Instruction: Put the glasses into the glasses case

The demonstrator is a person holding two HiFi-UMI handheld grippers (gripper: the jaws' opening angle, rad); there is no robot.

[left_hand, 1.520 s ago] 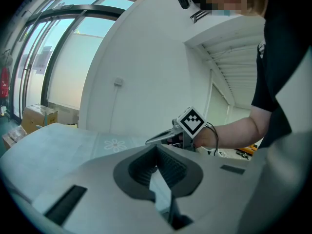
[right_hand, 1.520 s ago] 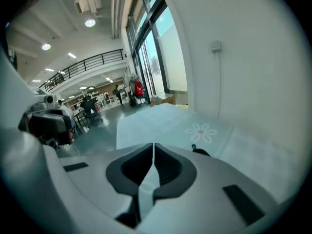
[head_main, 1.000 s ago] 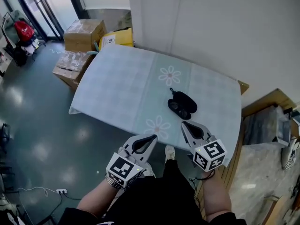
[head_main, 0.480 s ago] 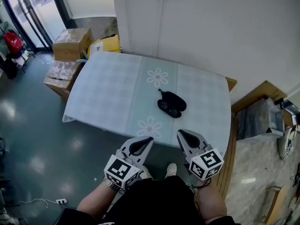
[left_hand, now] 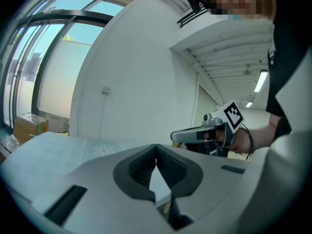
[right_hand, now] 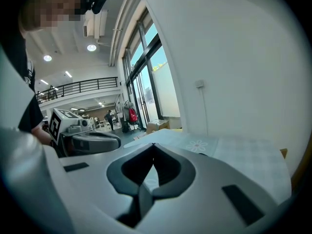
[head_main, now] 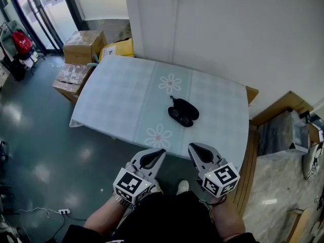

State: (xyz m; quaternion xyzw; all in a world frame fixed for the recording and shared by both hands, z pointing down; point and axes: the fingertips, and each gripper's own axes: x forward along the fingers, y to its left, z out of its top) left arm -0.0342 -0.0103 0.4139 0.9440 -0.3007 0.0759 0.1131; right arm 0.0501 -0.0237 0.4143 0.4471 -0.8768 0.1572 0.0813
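The person is holding a grey plastic two-jaw left gripper [head_main: 163, 151] and a matching grey right gripper [head_main: 191, 146] side by side, near the body, both pointing toward the far side and angling slightly toward each other. Each one's jaws are sitting together at the tips, gripping nothing, and a black-and-white marker cube [head_main: 132, 184] is capping each near end. The bare forearms [head_main: 105, 216] are reaching forward, left and right of the dark-clothed torso.

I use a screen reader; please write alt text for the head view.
From above: a person holds a grey left gripper and right gripper, jaws together and empty, before a table with a pale blue checked cloth. A black oval glasses case lies on it.
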